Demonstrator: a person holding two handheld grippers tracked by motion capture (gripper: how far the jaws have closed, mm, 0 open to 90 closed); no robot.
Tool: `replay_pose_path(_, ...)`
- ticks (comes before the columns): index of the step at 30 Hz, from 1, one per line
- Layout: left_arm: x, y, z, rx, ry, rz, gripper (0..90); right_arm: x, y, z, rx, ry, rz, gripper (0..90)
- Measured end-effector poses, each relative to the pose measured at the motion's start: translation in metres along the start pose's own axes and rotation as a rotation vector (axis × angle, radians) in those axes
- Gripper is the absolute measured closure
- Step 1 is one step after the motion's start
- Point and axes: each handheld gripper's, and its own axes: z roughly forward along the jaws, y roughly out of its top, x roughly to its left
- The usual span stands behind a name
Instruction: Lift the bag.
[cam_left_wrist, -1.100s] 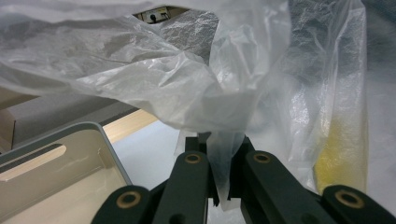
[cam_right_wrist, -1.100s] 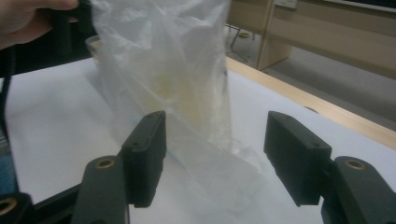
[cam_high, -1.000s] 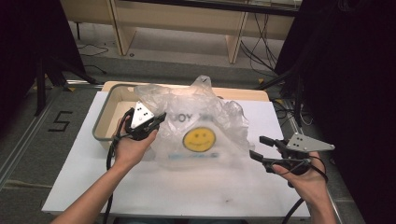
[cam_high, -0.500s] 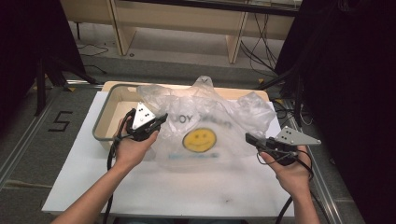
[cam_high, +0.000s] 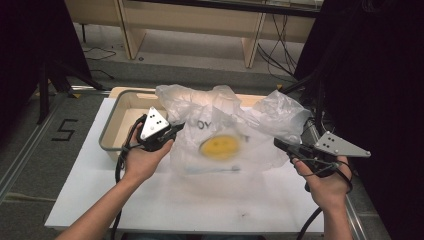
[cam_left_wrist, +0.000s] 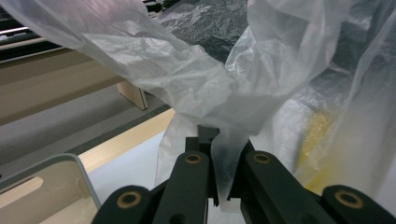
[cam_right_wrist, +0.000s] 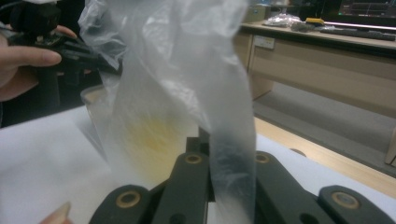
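The clear plastic bag (cam_high: 225, 132) with a yellow smiley print hangs spread over the white table (cam_high: 165, 200), just right of the grey tray (cam_high: 112, 145). The left gripper (cam_high: 177, 128) pinches its left edge. The right gripper (cam_high: 277, 143), its jaws having just closed, clamps the bag's right edge.

The plastic bag (cam_high: 227, 135) hangs between 2 claws, before the tray (cam_high: 122, 107).

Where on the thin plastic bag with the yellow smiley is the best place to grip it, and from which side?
Probably at the bag's loose upper edges, one from each side, since the film is limp and bunches into thin folds there. The left tongs are shut on a fold at its left edge and the right tongs on a strip at its right, spreading it over the white table.
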Motion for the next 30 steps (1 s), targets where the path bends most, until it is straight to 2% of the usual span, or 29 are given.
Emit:
replay_pose_path(5,-0.002,0.009,0.000,-0.026,-0.002,-0.005,88.9,-0.003,0.003,-0.003,-0.014,0.000,0.039,90.0)
replay_pose_path(10,0.002,0.009,0.005,-0.019,0.009,-0.015,88.9,-0.005,0.001,-0.004,-0.009,0.002,0.066,90.0)
replay_pose_path(14,0.007,0.005,0.010,0.002,0.034,-0.010,88.8,-0.010,-0.005,0.000,0.006,-0.043,0.083,90.0)
replay_pose_path(19,0.011,-0.005,0.017,0.038,0.051,-0.007,88.5,-0.019,-0.020,0.011,0.044,-0.122,0.108,90.0)
replay_pose_path(25,0.013,-0.017,0.024,0.082,0.053,-0.004,87.0,-0.022,-0.034,0.025,0.090,-0.168,0.100,90.0)
replay_pose_path(30,0.015,-0.021,0.028,0.094,0.053,-0.013,82.2,-0.023,-0.044,0.036,0.111,-0.193,0.094,88.0)
